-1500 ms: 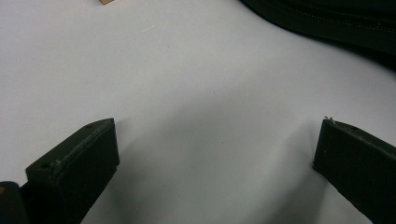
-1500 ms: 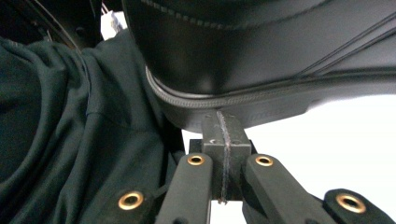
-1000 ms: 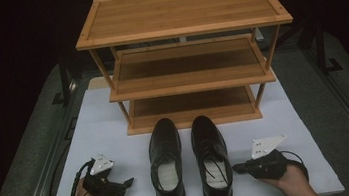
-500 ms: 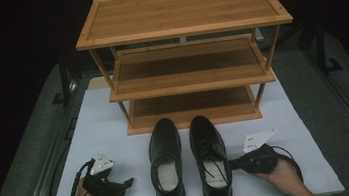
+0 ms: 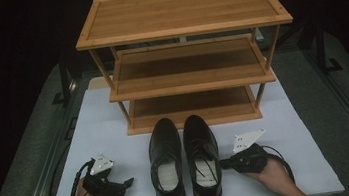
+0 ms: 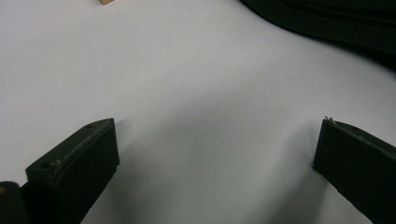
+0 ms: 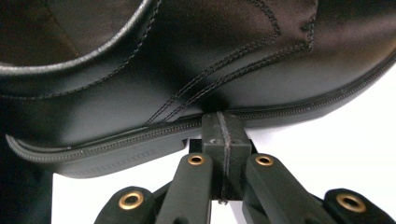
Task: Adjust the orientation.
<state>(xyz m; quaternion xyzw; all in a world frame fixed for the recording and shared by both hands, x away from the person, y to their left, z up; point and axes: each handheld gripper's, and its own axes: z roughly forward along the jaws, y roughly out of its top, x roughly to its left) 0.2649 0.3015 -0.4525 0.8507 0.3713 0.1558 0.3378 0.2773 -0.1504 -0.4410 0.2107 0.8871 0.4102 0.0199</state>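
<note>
The right dress shoe [image 5: 202, 159] sits near the worktop's [image 5: 316, 161] front edge, beside its mate [image 5: 166, 163]. Black, glossy leather, laced, so probably stiff-soled, moderately light, slick on the upper; I'd grab the collar rim. The right gripper [image 7: 223, 140], fingers pressed together, is touching its sole edge. The left gripper [image 6: 215, 154] has its fingers spread, nothing between them.
</note>
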